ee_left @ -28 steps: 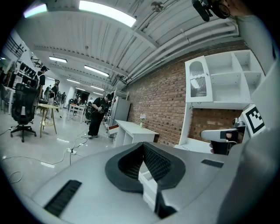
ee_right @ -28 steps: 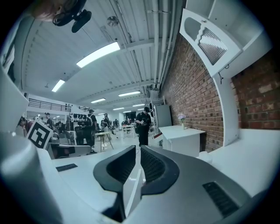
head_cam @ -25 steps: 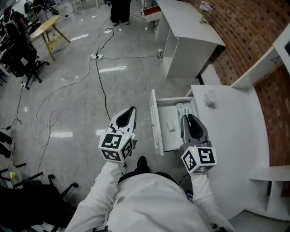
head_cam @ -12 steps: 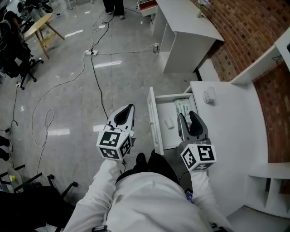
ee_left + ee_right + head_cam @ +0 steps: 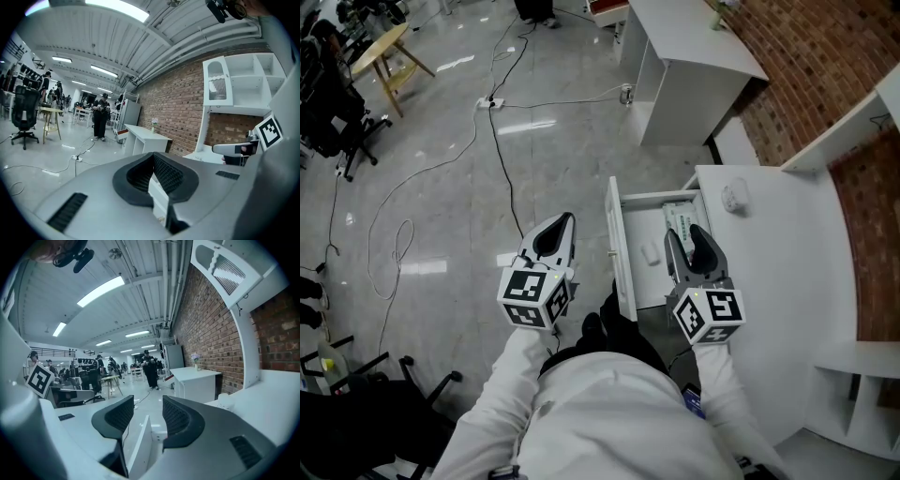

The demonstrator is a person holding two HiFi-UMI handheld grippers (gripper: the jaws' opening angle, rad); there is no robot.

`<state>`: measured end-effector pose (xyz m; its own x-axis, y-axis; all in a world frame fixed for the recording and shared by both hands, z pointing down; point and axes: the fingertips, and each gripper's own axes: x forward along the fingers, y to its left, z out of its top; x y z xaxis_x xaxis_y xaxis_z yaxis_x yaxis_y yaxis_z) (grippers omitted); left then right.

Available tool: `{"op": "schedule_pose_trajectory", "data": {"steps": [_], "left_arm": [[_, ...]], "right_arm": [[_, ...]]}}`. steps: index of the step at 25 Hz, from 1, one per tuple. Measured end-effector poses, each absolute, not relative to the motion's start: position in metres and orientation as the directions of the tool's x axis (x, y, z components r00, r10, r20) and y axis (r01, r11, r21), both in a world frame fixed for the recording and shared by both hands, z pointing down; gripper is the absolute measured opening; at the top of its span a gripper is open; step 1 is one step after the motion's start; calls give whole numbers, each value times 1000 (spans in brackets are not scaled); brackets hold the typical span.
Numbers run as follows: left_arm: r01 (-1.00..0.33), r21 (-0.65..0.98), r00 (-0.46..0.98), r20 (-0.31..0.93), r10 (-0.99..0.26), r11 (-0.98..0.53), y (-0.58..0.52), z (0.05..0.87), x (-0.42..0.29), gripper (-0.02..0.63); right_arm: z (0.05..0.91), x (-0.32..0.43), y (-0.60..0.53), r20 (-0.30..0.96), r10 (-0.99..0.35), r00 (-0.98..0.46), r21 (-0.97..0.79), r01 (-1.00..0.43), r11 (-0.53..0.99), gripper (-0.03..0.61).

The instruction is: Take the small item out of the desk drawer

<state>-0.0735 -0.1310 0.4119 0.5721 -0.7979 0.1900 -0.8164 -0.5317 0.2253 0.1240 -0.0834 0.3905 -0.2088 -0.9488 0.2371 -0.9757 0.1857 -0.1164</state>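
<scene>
White drawer [image 5: 618, 251] open, small item [image 5: 650, 253] beside packet [image 5: 679, 218], right gripper [image 5: 685, 234] just opened empty, left gripper [image 5: 567, 218] closed

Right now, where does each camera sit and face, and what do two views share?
Head view: on the person's head, steeply down onto the open white desk drawer; both claws show.
Left gripper view: on the shut left claw, facing the red brick wall.
Right gripper view: on the right claw, facing the hall; empty jaws just opening.
Both gripper views share the white side desk.
</scene>
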Motion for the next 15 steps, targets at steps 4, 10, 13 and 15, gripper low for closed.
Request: {"op": "schedule_pose_trajectory", "data": {"steps": [4,10,13,15], "left_arm": [[-827,223,556,199,-807,-515,-138,412,-70,18],[-843,226,532,212,-820,-488,-152,417,-69,18],[-852,227,518,224,-826,-473,-159,420,-70,18],[-856,228,510,230,-829,-464,-165,420,-69,18]], "right_arm": [[397,130,-98,257,-939,-227,-116,-972,203,204],[421,137,-121,310,-920,-238,-119,-970,211,204],[434,138,-131,338,-909,-244,-134,-968,211,204],[442,140,-137,357,-900,-250,-139,-967,214,204]]}}
